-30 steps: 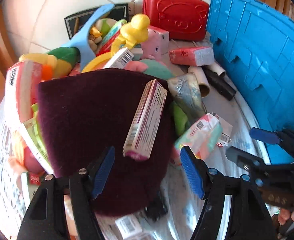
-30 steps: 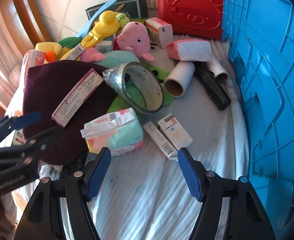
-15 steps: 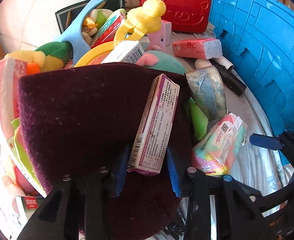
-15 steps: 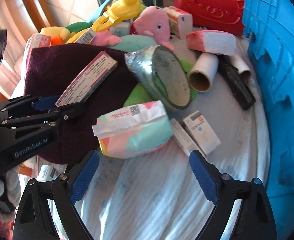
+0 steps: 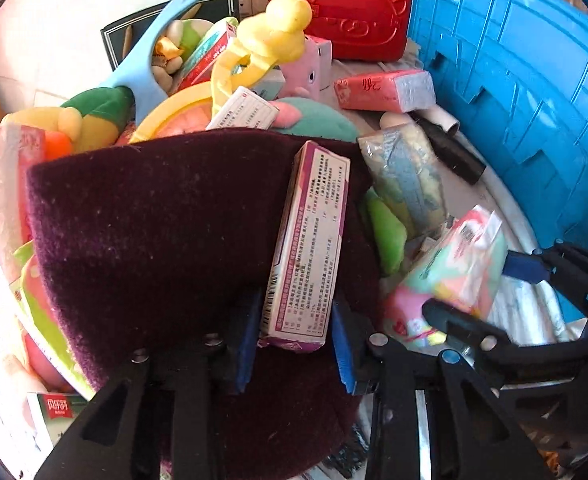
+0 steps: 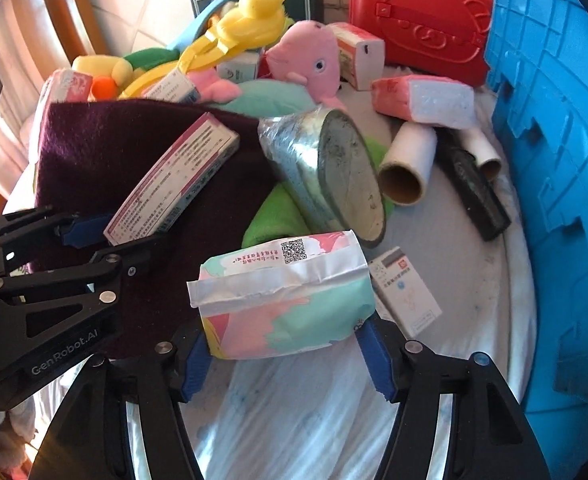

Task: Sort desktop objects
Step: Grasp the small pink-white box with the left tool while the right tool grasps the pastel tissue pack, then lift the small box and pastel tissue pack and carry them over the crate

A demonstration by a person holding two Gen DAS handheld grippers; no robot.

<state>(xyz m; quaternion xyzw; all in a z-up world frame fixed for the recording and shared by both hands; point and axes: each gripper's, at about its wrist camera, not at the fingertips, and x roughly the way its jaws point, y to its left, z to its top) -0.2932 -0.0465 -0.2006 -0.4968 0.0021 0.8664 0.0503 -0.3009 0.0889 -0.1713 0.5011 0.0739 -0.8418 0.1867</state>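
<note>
Both grippers are mid-grab. Left gripper has just been closing and now pinches the near end of a long pink-and-white cardboard box lying on a dark maroon felt cloth. Right gripper has also been closing; its pads hug a pastel plastic tissue pack on the white sheet. Next is probably lifting both toward the blue plastic crate at right, so firm grips matter.
</note>
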